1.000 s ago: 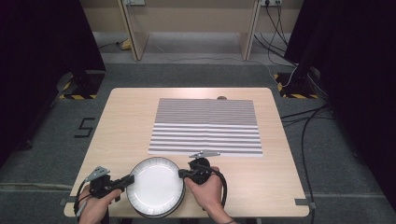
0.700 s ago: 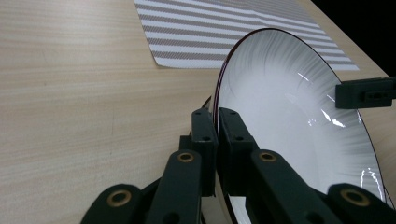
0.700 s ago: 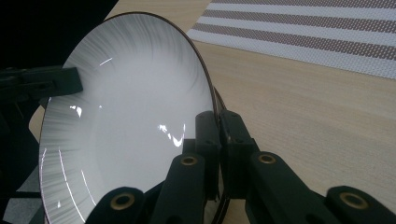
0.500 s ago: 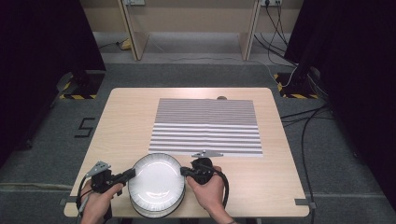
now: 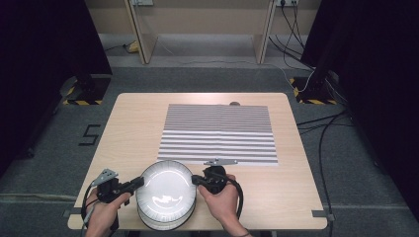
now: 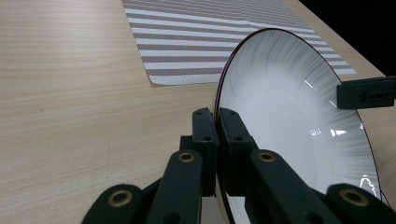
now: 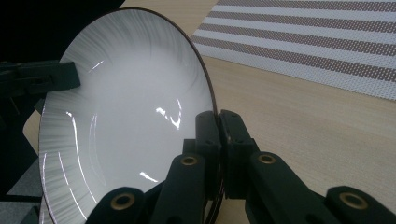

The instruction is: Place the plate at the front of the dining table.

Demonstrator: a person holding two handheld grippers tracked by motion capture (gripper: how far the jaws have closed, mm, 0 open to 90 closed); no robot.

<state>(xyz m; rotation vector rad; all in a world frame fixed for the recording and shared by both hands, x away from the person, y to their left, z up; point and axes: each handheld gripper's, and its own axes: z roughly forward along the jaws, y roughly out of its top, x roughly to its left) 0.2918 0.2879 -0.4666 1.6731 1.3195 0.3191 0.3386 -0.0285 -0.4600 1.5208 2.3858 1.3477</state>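
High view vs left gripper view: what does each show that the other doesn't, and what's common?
High view alone: the whole table, both hands, the right hand behind its gripper, the floor with cables, and plates stacked under the top one.

Left gripper view alone: the left gripper close up, jaws pinched on the plate's rim, and the fine ribbing on the plate's inside.

Both: the white plate held at opposite rims by the two grippers, the striped placemat, and the right gripper.

left gripper (image 5: 133,184) has drawn in from the plate's left side and its jaws have finished closing on the rim of the white plate (image 5: 165,190). plate's left edge now sits pinched, where a second ago the jaws stood slightly apart.
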